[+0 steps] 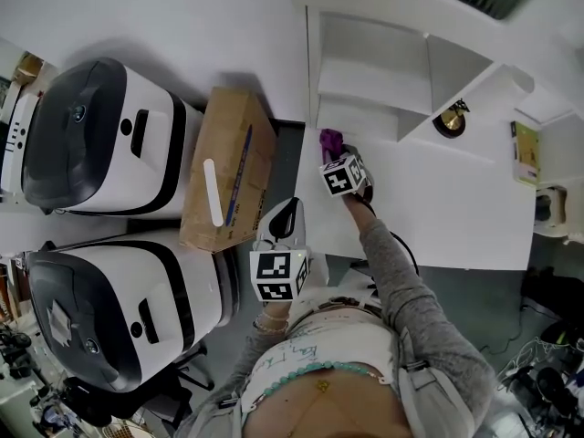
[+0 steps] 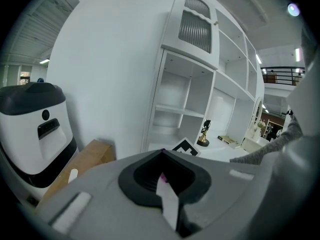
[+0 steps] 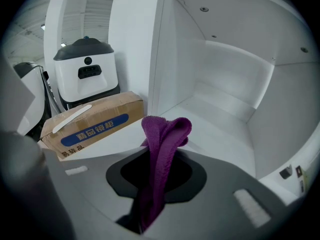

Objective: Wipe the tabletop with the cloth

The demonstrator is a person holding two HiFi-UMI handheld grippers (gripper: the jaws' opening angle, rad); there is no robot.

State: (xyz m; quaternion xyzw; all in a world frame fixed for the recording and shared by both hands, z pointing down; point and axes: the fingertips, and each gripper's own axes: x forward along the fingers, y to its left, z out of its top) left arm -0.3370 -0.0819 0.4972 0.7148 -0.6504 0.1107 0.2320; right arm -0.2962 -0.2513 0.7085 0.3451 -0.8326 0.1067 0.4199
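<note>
Immediately between the jaws of the right gripper [image 3: 150,199], which are pinched together on it, stands the purple cloth [image 3: 162,139], a folded tuft poking out past the jaw tips. Just beyond that tuft lies the white tabletop [image 3: 210,134], at the corner where it meets the foot of the open shelf unit [image 3: 235,69]; whether the cloth touches the surface cannot be told. The step in hand appears to be the start of a wiping stroke, and the next move would call for pressing the tuft flat and sweeping it away from the shelf across the bare top. To this gripper's left, off the table edge, sits a cardboard box [image 3: 90,124], with a white machine [image 3: 87,71] behind it. The left gripper [image 1: 285,222] is held back near the person's body, jaws pressed together on nothing. Farther right on the tabletop, a small figurine [image 1: 452,117] and a book [image 1: 525,151] would obstruct a long stroke.
</note>
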